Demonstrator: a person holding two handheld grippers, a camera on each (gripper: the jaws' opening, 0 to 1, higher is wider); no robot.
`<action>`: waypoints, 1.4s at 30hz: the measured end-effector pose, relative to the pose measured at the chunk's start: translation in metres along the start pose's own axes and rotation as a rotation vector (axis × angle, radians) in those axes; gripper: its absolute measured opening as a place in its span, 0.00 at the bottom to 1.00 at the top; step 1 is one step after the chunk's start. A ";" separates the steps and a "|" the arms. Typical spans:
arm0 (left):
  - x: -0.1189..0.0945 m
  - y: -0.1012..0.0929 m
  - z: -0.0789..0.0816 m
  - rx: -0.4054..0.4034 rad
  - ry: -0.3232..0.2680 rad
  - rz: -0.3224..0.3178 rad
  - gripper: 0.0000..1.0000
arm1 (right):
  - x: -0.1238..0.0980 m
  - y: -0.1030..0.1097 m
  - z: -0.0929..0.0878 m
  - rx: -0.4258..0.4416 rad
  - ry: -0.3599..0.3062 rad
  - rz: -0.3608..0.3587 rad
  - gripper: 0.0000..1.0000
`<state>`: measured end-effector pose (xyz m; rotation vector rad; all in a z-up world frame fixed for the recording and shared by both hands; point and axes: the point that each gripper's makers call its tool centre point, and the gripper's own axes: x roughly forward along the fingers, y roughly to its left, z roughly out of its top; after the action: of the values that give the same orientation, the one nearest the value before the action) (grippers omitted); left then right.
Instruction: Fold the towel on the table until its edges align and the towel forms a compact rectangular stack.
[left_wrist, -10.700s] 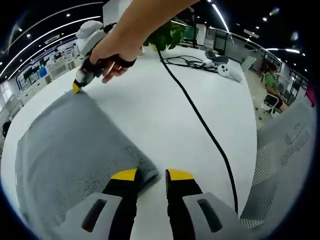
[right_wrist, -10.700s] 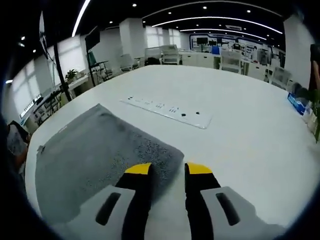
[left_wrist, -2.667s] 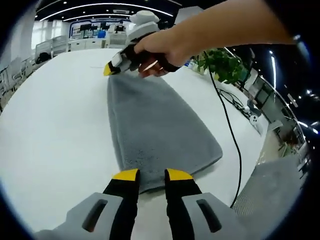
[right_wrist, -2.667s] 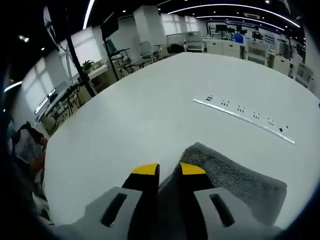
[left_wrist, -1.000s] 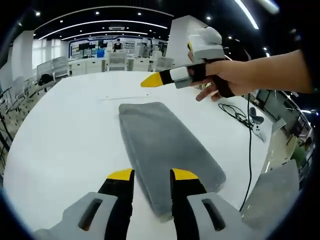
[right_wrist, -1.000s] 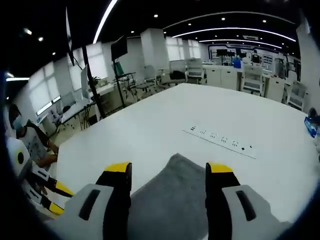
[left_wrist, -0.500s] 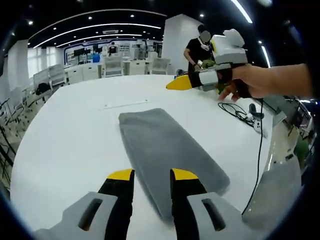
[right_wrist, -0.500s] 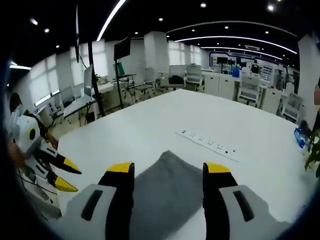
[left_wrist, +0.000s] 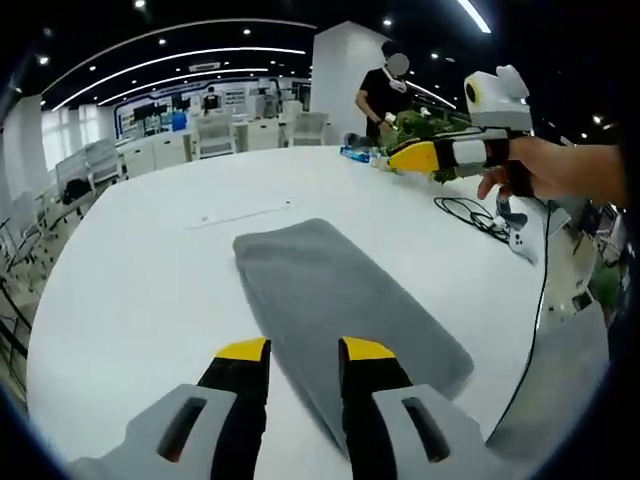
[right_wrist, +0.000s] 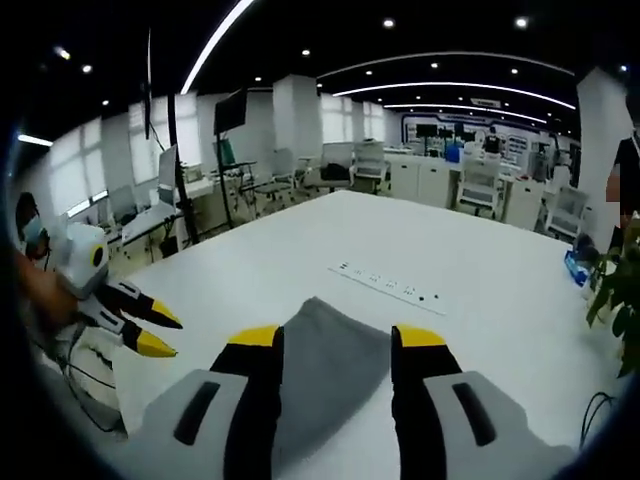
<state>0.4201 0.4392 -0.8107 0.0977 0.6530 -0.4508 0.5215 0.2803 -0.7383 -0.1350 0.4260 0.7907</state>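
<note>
The grey towel (left_wrist: 340, 300) lies flat on the white table (left_wrist: 130, 290) as a long, narrow folded strip. My left gripper (left_wrist: 305, 350) hovers over its near end, jaws apart with nothing between them, the cloth showing through the gap. In the right gripper view the same towel (right_wrist: 335, 365) runs away between the wide-apart jaws of my right gripper (right_wrist: 338, 338), which is open above it. The right gripper (left_wrist: 400, 158) hangs in the air beyond the towel's far right side, held by a hand. The left gripper (right_wrist: 160, 333) shows at the left with its yellow tips spread.
A white power strip (right_wrist: 385, 285) lies on the table past the towel's far end. A black cable (left_wrist: 530, 330) and a white controller (left_wrist: 520, 240) sit near the right edge, beside a green plant (left_wrist: 420, 125). A person (left_wrist: 385, 95) stands behind the table.
The right gripper let go of the towel's end, opened wide and rose up and away to the right. Both views have drawn back. The towel stays put.
</note>
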 end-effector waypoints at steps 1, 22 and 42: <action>0.001 0.001 0.000 0.000 0.002 0.000 0.28 | -0.002 -0.001 -0.002 0.000 0.000 -0.001 0.40; 0.033 0.006 -0.003 0.052 0.055 -0.034 0.24 | -0.016 0.022 -0.062 0.005 0.080 0.025 0.23; 0.066 0.018 -0.037 0.009 0.140 -0.049 0.23 | 0.005 0.048 -0.134 0.018 0.220 0.090 0.19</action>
<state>0.4536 0.4384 -0.8810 0.1229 0.7917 -0.4968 0.4478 0.2800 -0.8602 -0.1879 0.6502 0.8642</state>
